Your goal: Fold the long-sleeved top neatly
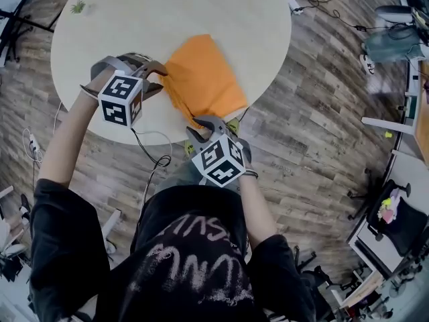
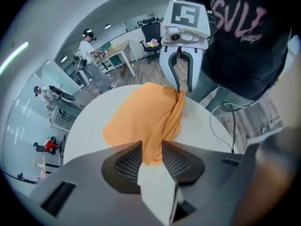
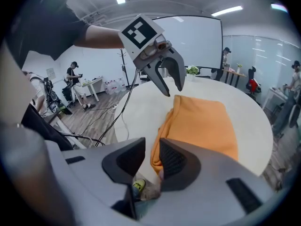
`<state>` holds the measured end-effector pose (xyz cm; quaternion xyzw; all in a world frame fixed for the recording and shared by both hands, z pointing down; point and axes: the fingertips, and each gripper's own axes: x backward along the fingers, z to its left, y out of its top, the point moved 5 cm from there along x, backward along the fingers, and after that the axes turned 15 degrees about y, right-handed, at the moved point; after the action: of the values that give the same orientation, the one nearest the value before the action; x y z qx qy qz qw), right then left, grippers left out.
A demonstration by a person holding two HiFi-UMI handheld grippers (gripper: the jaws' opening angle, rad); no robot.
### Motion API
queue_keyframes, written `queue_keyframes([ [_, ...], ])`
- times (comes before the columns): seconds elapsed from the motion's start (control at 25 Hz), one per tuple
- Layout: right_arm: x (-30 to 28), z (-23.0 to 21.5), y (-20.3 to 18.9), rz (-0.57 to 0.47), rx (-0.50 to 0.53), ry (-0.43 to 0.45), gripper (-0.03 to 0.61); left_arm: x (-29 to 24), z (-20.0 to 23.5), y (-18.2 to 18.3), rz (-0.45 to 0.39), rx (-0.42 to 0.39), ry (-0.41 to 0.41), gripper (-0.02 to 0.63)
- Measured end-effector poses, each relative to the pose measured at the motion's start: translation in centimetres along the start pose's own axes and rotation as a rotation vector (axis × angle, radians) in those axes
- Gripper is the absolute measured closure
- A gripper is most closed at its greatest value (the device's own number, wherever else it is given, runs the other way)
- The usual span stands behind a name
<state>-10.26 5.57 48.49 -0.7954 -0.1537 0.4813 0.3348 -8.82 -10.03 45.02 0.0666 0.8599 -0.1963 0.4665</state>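
The orange long-sleeved top (image 1: 204, 79) lies folded into a compact oblong on the round pale table (image 1: 167, 12), reaching to its near edge. My left gripper (image 1: 161, 80) stands at the top's left corner. In the left gripper view a thick fold of the orange top (image 2: 141, 117) runs between the parted pads of the left gripper (image 2: 151, 157). My right gripper (image 1: 201, 127) hangs at the near corner, by the table's edge. In the right gripper view the right gripper (image 3: 151, 159) is open, the gap bare, with the top's (image 3: 202, 121) edge just beyond its right pad.
A small green plant (image 1: 78, 7) sits at the table's far left. Cables (image 1: 151, 156) trail over the wood floor below the near edge. Office chairs and desks (image 1: 402, 213) stand to the right. People stand (image 2: 89, 55) far off at other tables.
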Motion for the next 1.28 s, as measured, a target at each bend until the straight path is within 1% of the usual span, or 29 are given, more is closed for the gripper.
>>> queue_keyframes([
  [0.12,1.2,-1.1,-0.1,-0.034,-0.060,-0.055,0.493,0.3,1.3,1.9,-0.053,0.022,0.061,0.504],
  [0.24,0.7,-2.2,-0.6,-0.025,-0.092,-0.092,0.521,-1.5,1.0,2.8,-0.053,0.001,0.070,0.525],
  [0.32,-0.2,-2.5,-1.1,-0.009,-0.093,-0.091,0.522,-2.9,0.0,2.7,-0.035,-0.001,0.051,0.528],
  [0.44,-1.7,-2.6,-2.0,0.010,-0.117,-0.086,0.522,-4.1,-1.8,1.8,-0.017,0.031,0.036,0.545],
  [0.56,-3.1,-2.7,-2.1,0.026,-0.127,-0.077,0.522,-4.9,-2.7,0.7,-0.005,0.066,0.058,0.546],
  [0.68,-3.8,-2.7,-2.3,0.051,-0.110,-0.048,0.522,-5.4,-3.1,0.5,0.015,0.128,0.086,0.548],
  [0.84,-2.9,-3.1,-2.2,0.054,-0.085,0.016,0.523,-5.1,-2.5,1.0,0.048,0.257,0.136,0.548],
  [0.96,-1.4,-3.4,-1.7,-0.008,-0.068,0.078,0.541,-3.6,-1.8,0.8,0.058,0.391,0.190,0.548],
  [1.04,-0.3,-3.6,-1.3,-0.060,-0.054,0.123,0.551,-2.4,-1.7,0.5,0.082,0.490,0.242,0.548],
  [1.16,1.6,-3.8,-0.4,-0.115,0.007,0.163,0.561,-0.5,-1.7,0.4,0.121,0.641,0.342,0.552],
  [1.28,3.8,-3.8,0.1,-0.164,0.052,0.199,0.572,1.2,-2.2,1.3,0.161,0.757,0.435,0.565],
])
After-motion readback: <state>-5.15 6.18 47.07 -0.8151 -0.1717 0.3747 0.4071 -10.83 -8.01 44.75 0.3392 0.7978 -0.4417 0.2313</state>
